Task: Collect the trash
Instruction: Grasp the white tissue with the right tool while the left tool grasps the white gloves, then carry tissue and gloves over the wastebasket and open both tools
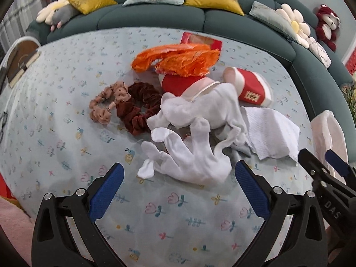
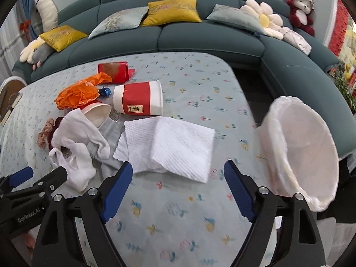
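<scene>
A white paper napkin point(image 2: 169, 146) lies folded on the floral tablecloth, just beyond my right gripper point(image 2: 178, 168), which is open and empty. Behind it a red-and-white paper cup point(image 2: 140, 100) lies on its side. A second cup point(image 2: 98, 113) sits partly under crumpled orange plastic point(image 2: 77, 93). My left gripper point(image 1: 179, 171) is open over the near end of a heap of white socks point(image 1: 195, 133) and holds nothing. A bin with a white liner point(image 2: 300, 151) stands at the table's right edge, beside the right gripper.
A brown scrunchie point(image 1: 138, 109) and a beige one point(image 1: 104, 104) lie left of the socks. A red folded card point(image 2: 115, 71) stands farther back. A teal sofa point(image 2: 211, 40) with cushions and plush toys wraps around the table point(image 2: 200, 84).
</scene>
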`<state>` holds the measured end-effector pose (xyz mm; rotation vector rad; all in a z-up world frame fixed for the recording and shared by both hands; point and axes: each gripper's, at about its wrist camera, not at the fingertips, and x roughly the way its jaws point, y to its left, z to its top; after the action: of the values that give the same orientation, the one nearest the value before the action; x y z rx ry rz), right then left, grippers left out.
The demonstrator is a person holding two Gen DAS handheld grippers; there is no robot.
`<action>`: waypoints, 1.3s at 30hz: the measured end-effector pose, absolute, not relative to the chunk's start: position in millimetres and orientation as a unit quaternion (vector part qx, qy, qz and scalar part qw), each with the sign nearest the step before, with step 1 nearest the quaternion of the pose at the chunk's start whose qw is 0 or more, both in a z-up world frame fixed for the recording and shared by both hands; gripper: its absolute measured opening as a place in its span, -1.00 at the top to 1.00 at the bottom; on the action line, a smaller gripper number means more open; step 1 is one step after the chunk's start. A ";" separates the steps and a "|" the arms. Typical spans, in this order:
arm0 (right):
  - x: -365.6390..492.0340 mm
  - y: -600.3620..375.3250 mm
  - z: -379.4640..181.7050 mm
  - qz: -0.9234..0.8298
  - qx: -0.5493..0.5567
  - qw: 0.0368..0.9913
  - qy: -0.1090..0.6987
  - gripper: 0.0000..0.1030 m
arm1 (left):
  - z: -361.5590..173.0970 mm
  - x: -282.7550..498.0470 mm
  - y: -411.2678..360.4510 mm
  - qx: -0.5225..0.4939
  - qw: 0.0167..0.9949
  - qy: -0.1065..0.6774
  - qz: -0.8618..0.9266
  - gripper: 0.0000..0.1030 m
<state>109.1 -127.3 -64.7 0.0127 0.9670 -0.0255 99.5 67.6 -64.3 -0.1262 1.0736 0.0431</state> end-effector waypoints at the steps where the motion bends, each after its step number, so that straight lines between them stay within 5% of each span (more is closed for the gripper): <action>1: 113.4 -126.2 -68.4 -0.010 0.005 0.884 0.467 -0.49 | -67.5 101.9 67.3 -0.063 0.855 0.514 0.020 -0.85; 6: 133.9 -123.6 -88.0 -0.004 0.008 0.874 0.486 -0.23 | -83.1 113.9 63.1 -0.072 0.842 0.534 0.006 -0.72; 9: 141.2 -123.4 -97.9 -0.003 0.015 0.869 0.495 -0.11 | -90.9 117.6 60.7 -0.076 0.835 0.545 -0.005 -0.44; 15: 144.9 -127.4 -114.6 0.010 0.033 0.856 0.515 0.36 | -95.5 118.1 56.4 -0.080 0.830 0.552 -0.023 0.07; 17: 143.1 -130.1 -116.3 0.011 0.038 0.854 0.518 0.60 | -94.6 117.1 54.0 -0.077 0.830 0.552 -0.031 0.40; 20: 138.9 -136.4 -113.6 0.019 0.055 0.852 0.520 0.85 | -90.5 112.8 48.2 -0.070 0.830 0.552 -0.040 0.57; 39: 74.3 -210.2 -14.9 -0.023 0.093 0.898 0.430 0.91 | -7.0 77.9 -21.6 -0.042 0.851 0.508 -0.127 0.62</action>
<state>74.3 -210.2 -14.9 0.1935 0.8898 -0.0466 77.9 -21.6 -7.0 -0.0891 1.0688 -0.2680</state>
